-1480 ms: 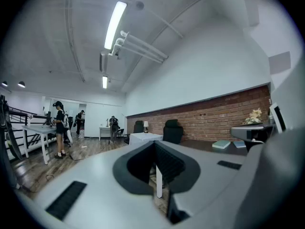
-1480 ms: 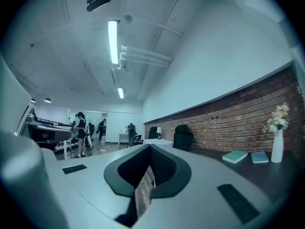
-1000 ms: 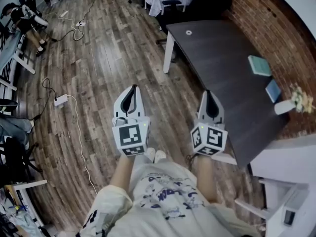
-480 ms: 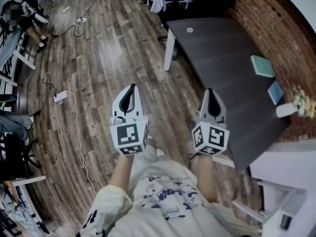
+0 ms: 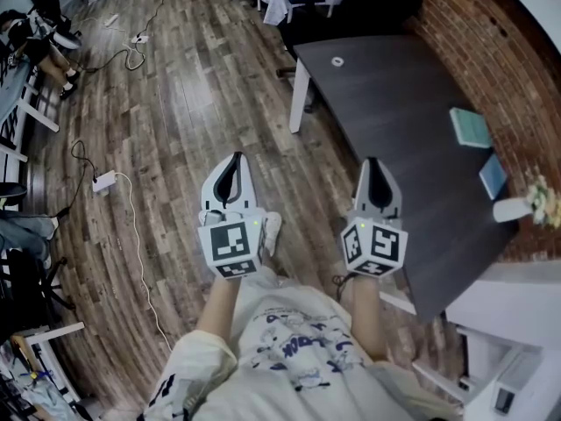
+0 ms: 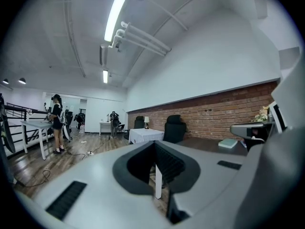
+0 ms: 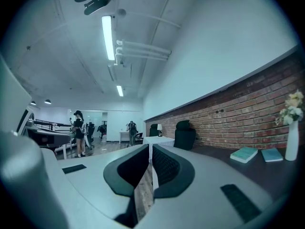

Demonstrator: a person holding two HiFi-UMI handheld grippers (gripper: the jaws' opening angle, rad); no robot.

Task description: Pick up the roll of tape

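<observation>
While on table, flowers in vase

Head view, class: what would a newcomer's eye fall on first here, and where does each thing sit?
Two marker-cubed grippers stand out at the centre, the left gripper and right gripper side by side above the wooden floor, jaws together and empty. Right of them a long dark table runs along a brick wall, with the small white roll of tape alone near its far end.
</observation>
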